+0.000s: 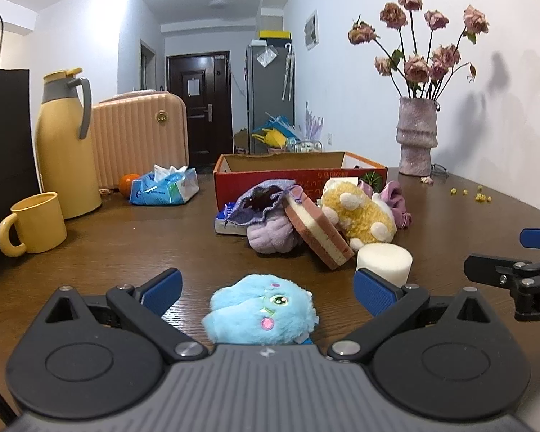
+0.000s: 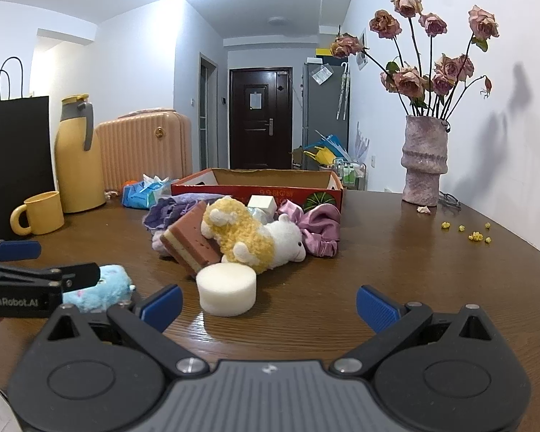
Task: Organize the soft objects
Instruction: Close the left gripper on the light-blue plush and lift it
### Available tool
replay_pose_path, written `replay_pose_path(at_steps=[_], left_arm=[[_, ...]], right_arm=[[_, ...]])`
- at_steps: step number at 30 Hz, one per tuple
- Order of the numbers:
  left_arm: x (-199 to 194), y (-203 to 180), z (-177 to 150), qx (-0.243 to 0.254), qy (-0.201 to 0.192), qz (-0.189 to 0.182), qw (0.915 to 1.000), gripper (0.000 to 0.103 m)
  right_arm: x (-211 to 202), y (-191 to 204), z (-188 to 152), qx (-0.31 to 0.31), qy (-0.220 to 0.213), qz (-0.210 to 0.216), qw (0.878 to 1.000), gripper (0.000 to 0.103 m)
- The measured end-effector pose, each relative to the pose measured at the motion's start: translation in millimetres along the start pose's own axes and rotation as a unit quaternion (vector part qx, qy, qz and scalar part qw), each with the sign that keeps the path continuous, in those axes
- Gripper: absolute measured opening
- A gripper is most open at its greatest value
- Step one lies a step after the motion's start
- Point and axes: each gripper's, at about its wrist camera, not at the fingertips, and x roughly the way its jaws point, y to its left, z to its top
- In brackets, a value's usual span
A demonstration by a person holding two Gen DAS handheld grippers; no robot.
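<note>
**Now lined up on the blue plush, box waiting behind**

Evidently I have the left gripper [image 1: 268, 293] spread wide around the blue plush [image 1: 261, 315], which lies on the table [image 1: 126, 248] between its fingers, ungripped. My right gripper [image 2: 269, 304] gapes empty (foam cylinder [image 2: 226, 293] just ahead). A heaped sponge [image 1: 320, 232] and yellow plush [image 1: 358, 216] crowd the cardboard box [image 1: 295, 172].

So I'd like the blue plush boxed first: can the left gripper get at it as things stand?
Probably yes. The left gripper is open, and the blue plush lies on the table between its fingers with nothing over it. The white foam cylinder sits just beyond the right fingertip, apparently clear of the closing path.
</note>
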Motion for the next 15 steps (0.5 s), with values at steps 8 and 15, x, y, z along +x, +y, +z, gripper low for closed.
replay_pose_path(at_steps=[8, 15], left_arm=[[29, 1, 7, 0.0, 0.049, 0.01, 0.9987, 0.103], [58, 8, 6, -0.025, 0.106, 0.025, 0.9938, 0.103]], right_arm=[[13, -3, 0, -0.001, 0.014, -0.006, 1.0, 0.103], [24, -4, 1, -0.002, 0.024, -0.01, 1.0, 0.103]])
